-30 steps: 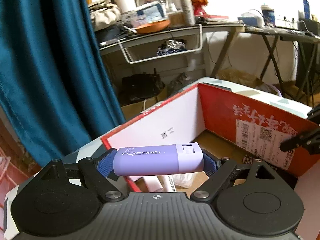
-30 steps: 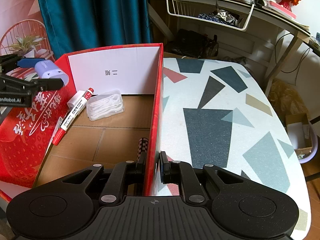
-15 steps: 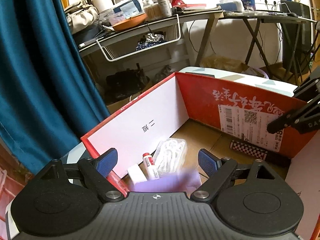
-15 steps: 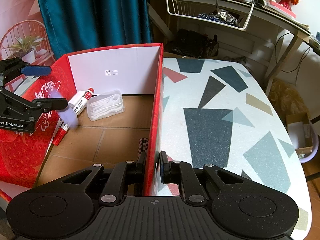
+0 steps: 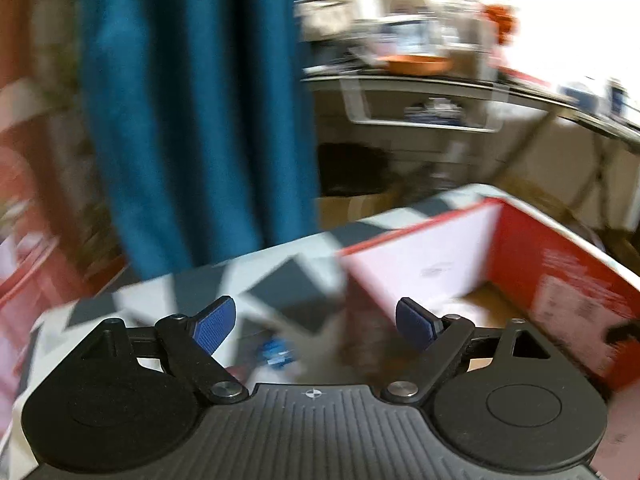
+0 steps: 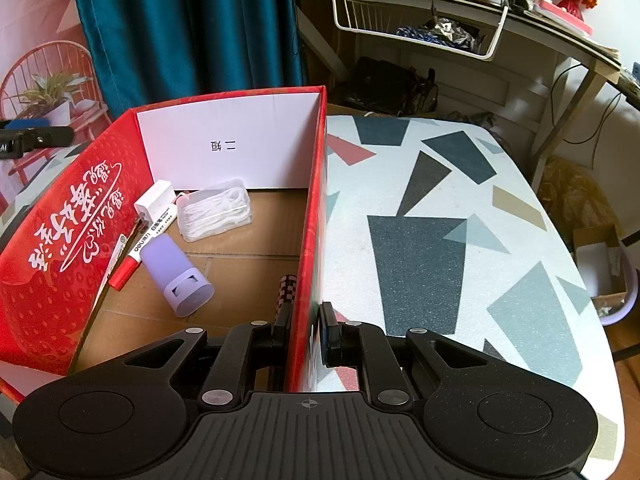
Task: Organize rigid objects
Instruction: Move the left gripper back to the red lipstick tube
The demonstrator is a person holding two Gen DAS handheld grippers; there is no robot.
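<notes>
Red cardboard box [image 6: 308, 208]: open-topped, standing on the left part of a table [image 6: 460, 240] with a pale top patterned in dark grey, teal and red shapes. Far wall white inside with small printed characters; left wall red with white script; floor plain brown cardboard.

Contents, 5 items seen from the right wrist view:
1. Lilac case [image 6: 176, 276], rounded and oblong, lying on its side on the box floor, left of centre, its near end showing a small recess.
2. Marker pen [image 6: 138, 250] with a white barrel and red cap, lying along the left wall, just beside and partly behind the lilac case.
3. Small white block [image 6: 154, 200], at the far left corner, touching the far end of the marker.
4. Clear plastic tub [image 6: 216, 212] of white floss picks, near the far wall, right of the white block.
5. Black-and-white checked stick [image 6: 286, 292], lying against the inner face of the right wall, near end hidden by the gripper.

Right gripper [image 6: 306, 332]: fingers pressed together on the near part of the box's right wall, 1 finger inside and 1 outside.

Left gripper [image 5: 314, 322]: fingers spread wide, nothing between them; its view is heavily blurred. It sits left of the box, over the table; the box [image 5: 520, 256] shows at the right. One finger [image 6: 36, 136] appears at the left edge of the right wrist view, beyond the left wall.

Background: teal curtain [image 6: 192, 28] at the far side; cluttered desk [image 6: 520, 20] at the far right.
</notes>
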